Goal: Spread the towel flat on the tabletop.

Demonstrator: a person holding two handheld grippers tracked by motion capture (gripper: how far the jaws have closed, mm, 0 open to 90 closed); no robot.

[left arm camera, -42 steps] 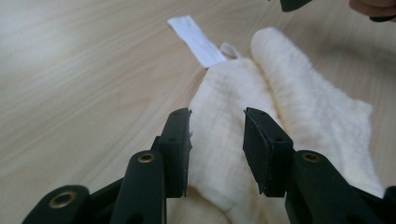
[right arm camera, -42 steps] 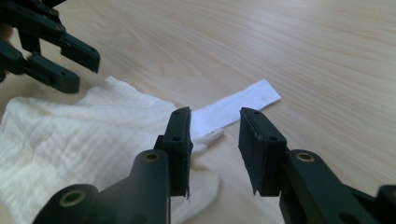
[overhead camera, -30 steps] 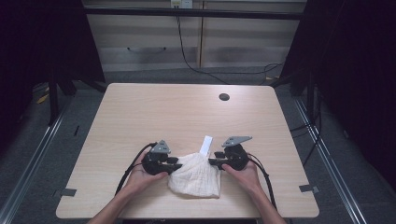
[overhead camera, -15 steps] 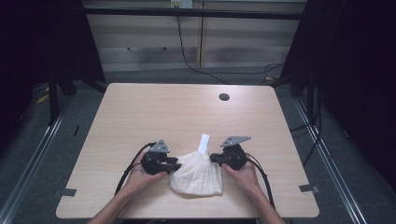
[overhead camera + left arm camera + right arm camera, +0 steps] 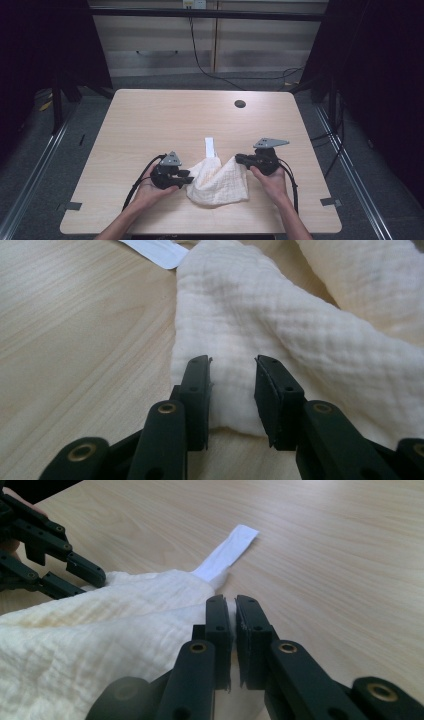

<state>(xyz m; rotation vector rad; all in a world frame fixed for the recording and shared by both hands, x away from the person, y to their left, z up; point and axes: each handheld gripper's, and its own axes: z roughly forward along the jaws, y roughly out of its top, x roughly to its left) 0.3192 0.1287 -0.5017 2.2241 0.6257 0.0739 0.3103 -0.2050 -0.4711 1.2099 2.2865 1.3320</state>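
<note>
My right tool (image 5: 234, 605) had just clamped the cream cloth (image 5: 217, 180) edge, lifting it off the counter (image 5: 150, 120); left tool (image 5: 232, 370) sat part-open, straddling the cloth's corner.

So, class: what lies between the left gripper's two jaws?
In the left gripper view, the edge of the cream cloth lies between the left gripper jaws, which stand apart.
</note>
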